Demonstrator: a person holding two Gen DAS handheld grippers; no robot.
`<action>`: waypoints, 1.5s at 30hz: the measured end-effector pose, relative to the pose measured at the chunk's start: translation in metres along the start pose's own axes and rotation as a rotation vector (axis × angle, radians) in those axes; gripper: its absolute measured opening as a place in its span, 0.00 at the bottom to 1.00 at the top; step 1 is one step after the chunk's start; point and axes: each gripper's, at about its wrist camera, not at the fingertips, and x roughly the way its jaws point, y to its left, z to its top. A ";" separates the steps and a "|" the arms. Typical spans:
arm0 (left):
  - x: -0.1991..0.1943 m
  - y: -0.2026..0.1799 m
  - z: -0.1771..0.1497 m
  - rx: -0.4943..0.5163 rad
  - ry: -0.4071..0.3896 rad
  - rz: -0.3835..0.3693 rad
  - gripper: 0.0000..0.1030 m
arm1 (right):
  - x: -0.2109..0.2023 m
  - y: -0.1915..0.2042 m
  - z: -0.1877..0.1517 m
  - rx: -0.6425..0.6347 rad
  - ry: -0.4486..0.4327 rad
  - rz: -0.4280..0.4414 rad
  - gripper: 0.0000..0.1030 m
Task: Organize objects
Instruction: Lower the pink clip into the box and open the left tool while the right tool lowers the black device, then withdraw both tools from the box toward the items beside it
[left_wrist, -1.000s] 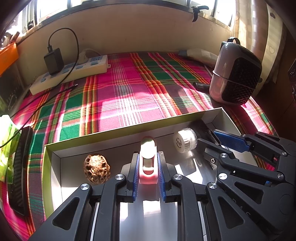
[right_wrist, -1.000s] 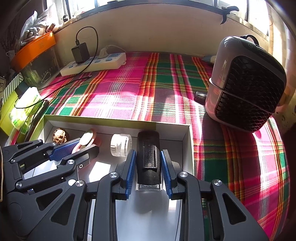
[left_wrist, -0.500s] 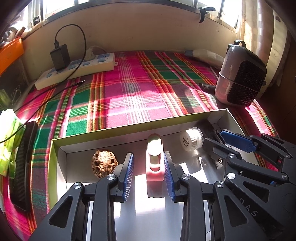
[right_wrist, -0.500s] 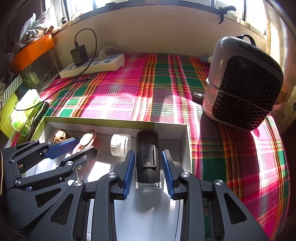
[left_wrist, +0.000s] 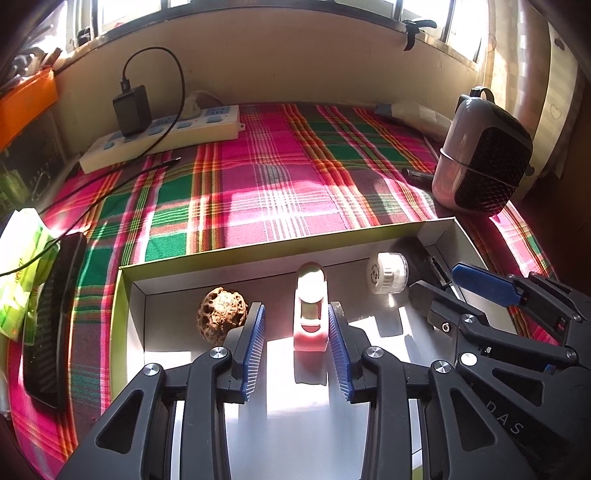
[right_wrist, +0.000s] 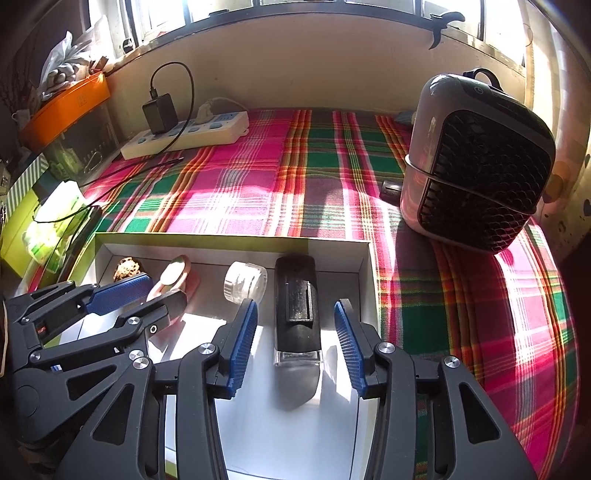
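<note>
The shallow white cardboard box with a yellow-green outer rim (left_wrist: 122, 295) is the landmark here, and all four small things lie in a row along its far wall. The pink-and-white plastic clip-like piece (left_wrist: 311, 314) stands near the middle of that row, between the blue ribbed pads of the left claw (left_wrist: 297, 345), whose jaws are opening and no longer press it, so it looks set down and released. At the box's right end lies the black oblong device with a clear end (right_wrist: 297, 314), between the pads of the right claw (right_wrist: 295, 341); those jaws are opening too, with a gap on each side. Between the two released pieces sits a small white round jar with a ribbed lid (left_wrist: 386, 272), on its side, and at the box's left end rests a brown pitted walnut-like ball (left_wrist: 221, 314). The spacing suggests each thing is given its own spot so neither claw crowds the other. Beyond the box, the red-and-green plaid cloth (left_wrist: 258, 184) covers the counter; far behind the box lies a white power strip (left_wrist: 166, 136), and to the box's right stands a grey fan heater with a black grille (right_wrist: 476, 177).
</note>
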 end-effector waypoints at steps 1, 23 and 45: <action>-0.002 0.000 0.000 0.000 -0.003 0.002 0.32 | -0.001 0.000 -0.001 0.002 -0.003 0.003 0.46; -0.071 0.005 -0.038 0.003 -0.127 -0.024 0.32 | -0.059 -0.004 -0.033 0.017 -0.105 0.040 0.49; -0.100 -0.003 -0.101 0.098 -0.108 -0.120 0.32 | -0.103 -0.037 -0.099 0.081 -0.139 0.018 0.49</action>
